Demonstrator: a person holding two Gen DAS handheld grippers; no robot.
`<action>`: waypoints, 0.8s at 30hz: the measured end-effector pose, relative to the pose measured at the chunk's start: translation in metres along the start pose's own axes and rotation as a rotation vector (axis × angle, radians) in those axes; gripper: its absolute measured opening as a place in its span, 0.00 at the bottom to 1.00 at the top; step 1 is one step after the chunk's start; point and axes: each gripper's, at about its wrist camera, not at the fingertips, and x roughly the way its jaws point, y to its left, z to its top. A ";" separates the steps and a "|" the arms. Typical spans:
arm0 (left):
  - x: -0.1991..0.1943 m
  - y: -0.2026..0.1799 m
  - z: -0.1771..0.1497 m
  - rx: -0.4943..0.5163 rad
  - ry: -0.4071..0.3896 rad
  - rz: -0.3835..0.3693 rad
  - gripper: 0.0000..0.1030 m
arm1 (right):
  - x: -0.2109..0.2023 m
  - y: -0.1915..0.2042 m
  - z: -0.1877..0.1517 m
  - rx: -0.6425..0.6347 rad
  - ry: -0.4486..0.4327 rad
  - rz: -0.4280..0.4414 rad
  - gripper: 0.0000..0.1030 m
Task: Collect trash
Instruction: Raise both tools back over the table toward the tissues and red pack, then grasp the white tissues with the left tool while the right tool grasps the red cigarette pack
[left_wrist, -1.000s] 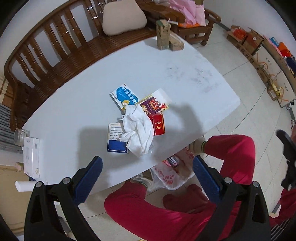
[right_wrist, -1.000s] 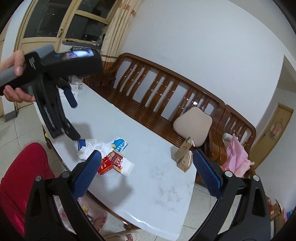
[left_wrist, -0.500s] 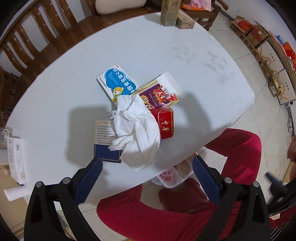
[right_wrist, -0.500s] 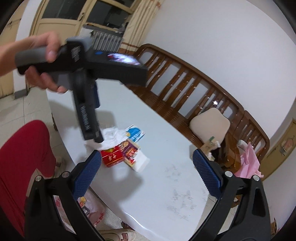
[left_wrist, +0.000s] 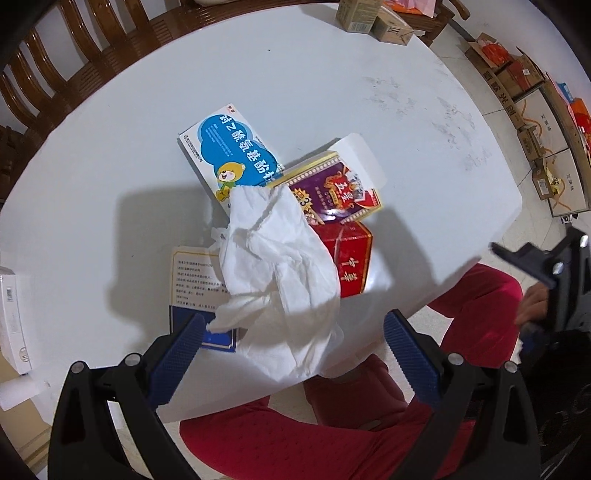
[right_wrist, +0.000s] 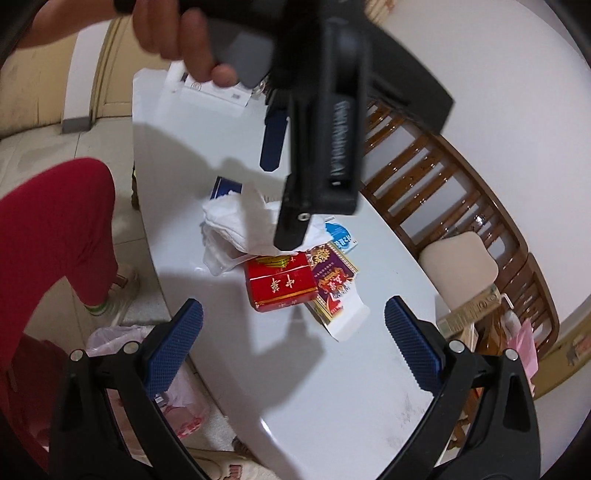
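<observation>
White tissue (left_wrist: 284, 266). Red box (left_wrist: 349, 260), gold letters. Purple box (left_wrist: 332, 190), gold edge. Blue-and-white box (left_wrist: 231, 157) (yellow bear on it). White table (left_wrist: 332, 88). Red trousers (left_wrist: 332, 435). Brown wooden bench (right_wrist: 443, 177). Blue bumpy gripper pads (left_wrist: 175, 354).

Crumpled tissue (left_wrist: 280, 266) atop scattered boxes (left_wrist: 347, 258)

A white tabletop (left_wrist: 332, 74) carries a heap near its near edge: a crumpled tissue (left_wrist: 280, 266) over a blue box (left_wrist: 236, 155), a purple box (left_wrist: 332, 188), a red box (left_wrist: 351, 258) and a dark-blue box (left_wrist: 195, 280). Two cardboard cartons (left_wrist: 373, 18) stand at the far edge, a white box (left_wrist: 13, 317) at the left.
</observation>
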 end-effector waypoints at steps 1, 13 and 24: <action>0.002 0.002 0.002 -0.002 0.003 -0.005 0.92 | 0.007 0.001 0.000 -0.008 -0.001 0.005 0.93; 0.022 0.013 0.020 -0.005 0.034 -0.030 0.92 | 0.051 0.007 -0.001 -0.080 -0.023 0.000 0.93; 0.032 0.029 0.026 -0.019 0.047 -0.070 0.92 | 0.069 0.005 -0.007 -0.082 -0.021 0.013 0.93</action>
